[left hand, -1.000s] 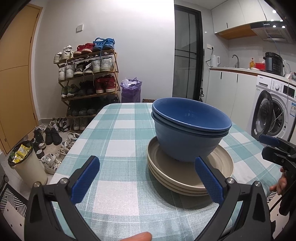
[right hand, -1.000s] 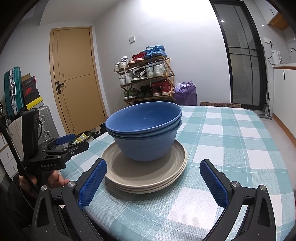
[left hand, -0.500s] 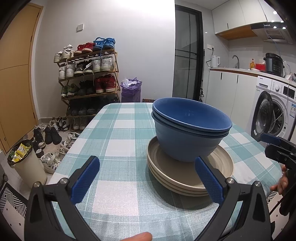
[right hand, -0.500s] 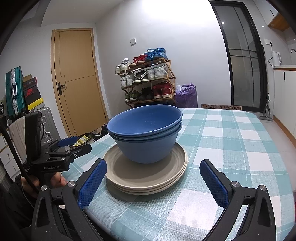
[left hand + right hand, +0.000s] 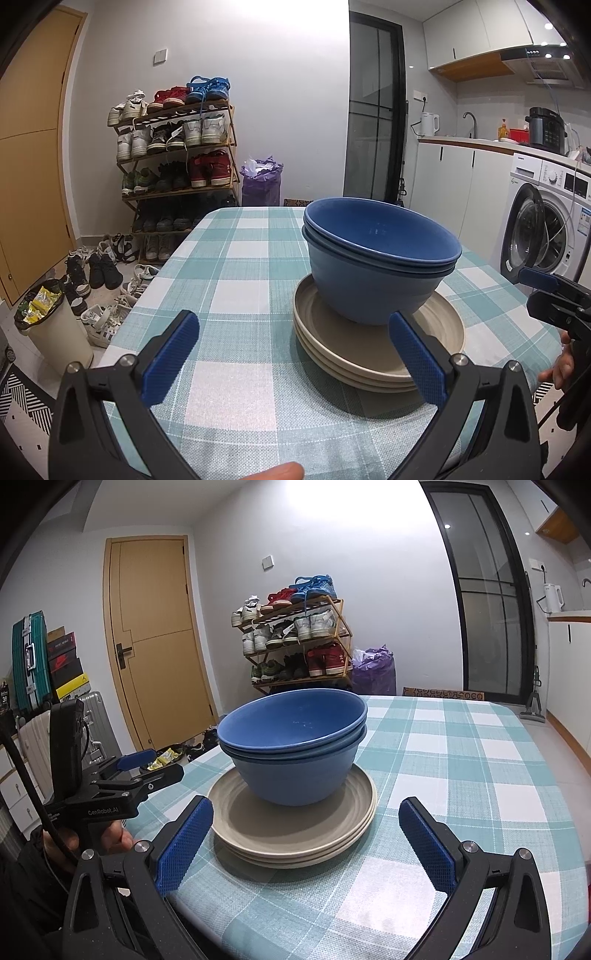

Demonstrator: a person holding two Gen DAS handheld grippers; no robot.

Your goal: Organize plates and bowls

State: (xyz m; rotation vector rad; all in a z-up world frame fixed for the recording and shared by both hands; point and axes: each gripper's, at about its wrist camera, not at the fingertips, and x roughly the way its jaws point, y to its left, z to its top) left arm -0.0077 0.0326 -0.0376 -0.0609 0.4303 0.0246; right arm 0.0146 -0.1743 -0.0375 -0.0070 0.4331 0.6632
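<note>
Blue ribbed pads frame the bottom of each view: the left gripper and the right gripper both stand spread wide and hold nothing. Just beyond them, mid-frame on the checked tablecloth, two nested blue bowls sit on stacked beige plates. They look rigid, smooth and probably slippery, so I'd pinch a bowl's rim, lifting the top one alone

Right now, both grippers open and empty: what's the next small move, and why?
Probably none beyond backing off: the blue bowls already sit nested on the stacked beige plates, and the left gripper and right gripper hold nothing. That's a judgement.
</note>
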